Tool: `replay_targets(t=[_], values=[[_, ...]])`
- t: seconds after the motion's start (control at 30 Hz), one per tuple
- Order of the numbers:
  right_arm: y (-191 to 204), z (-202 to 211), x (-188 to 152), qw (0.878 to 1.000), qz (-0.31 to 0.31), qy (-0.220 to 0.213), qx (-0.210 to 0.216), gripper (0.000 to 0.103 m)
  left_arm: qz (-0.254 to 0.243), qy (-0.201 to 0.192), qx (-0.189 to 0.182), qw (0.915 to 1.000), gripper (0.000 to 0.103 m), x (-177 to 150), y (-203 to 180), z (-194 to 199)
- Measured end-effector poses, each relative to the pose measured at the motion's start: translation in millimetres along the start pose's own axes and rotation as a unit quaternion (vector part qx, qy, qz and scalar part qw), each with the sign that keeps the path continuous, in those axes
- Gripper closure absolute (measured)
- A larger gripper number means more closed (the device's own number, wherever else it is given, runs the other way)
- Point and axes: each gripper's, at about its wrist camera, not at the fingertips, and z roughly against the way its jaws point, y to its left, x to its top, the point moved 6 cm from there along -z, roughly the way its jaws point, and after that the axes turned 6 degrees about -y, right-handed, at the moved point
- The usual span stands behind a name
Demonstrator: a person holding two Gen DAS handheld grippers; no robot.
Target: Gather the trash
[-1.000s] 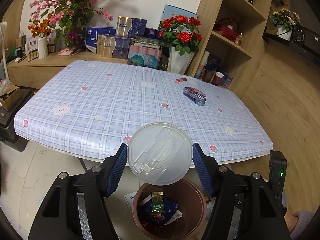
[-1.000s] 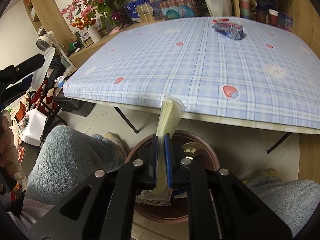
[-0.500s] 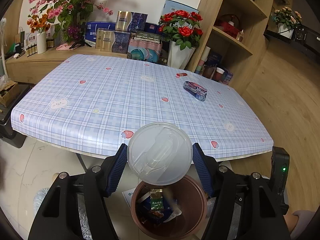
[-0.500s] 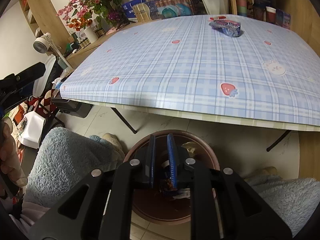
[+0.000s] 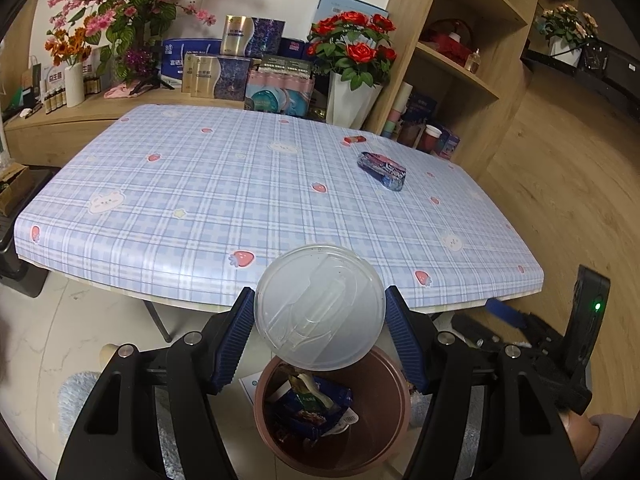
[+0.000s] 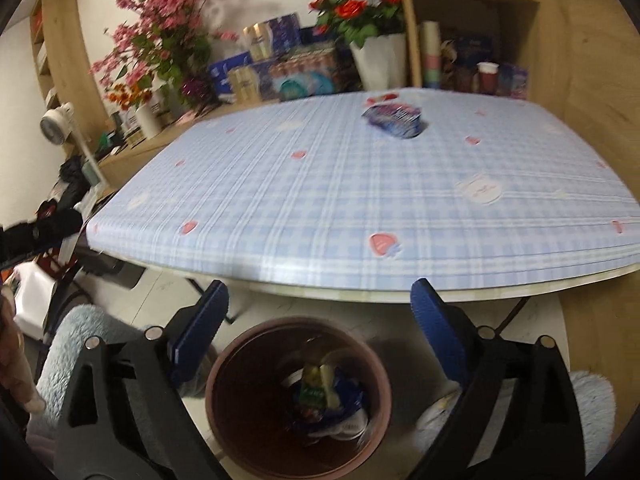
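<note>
Our left gripper (image 5: 320,322) still has its jaws clamped on the clear plastic lid (image 5: 320,307), held just above the brown bin (image 5: 394,432) below them. Our right gripper (image 6: 320,312) has let its pale wrapper (image 6: 326,384) fall into the bin; its jaws now gape wide and empty. One blue packet (image 5: 382,166) remains far ahead on the desk (image 5: 224,184), so we judge it the next pickup

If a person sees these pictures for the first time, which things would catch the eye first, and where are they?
First comes the clear round plastic lid, clamped in the left gripper just above the brown trash bin on the floor, which already holds wrappers. Next, the right gripper hangs wide open and empty over that bin. On the far right part of the blue checked table lies one blue-purple wrapper.
</note>
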Motion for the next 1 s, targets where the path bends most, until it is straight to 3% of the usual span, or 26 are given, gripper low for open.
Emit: replay_targets(t=[0.27, 0.67, 0.83, 1.0], values=[[-22, 6, 6, 0.999, -0.02, -0.029, -0.027, 0.006, -0.022, 0.032, -0.015, 0.9991, 0.039, -13, -19, -17], [-38, 10, 4, 0.998, -0.04, -0.041, -0.039, 0.006, -0.061, 0.068, -0.047, 0.9947, 0.039, -21, -54, -43], [-42, 11, 4, 0.997, -0.045, -0.045, -0.042, 0.006, -0.073, 0.059, -0.051, 0.9942, 0.031, -14, -61, -45], [-45, 10, 4, 0.997, -0.05, -0.044, -0.048, 0.006, -0.057, 0.039, -0.026, 0.9973, 0.029, -4, -43, -41]])
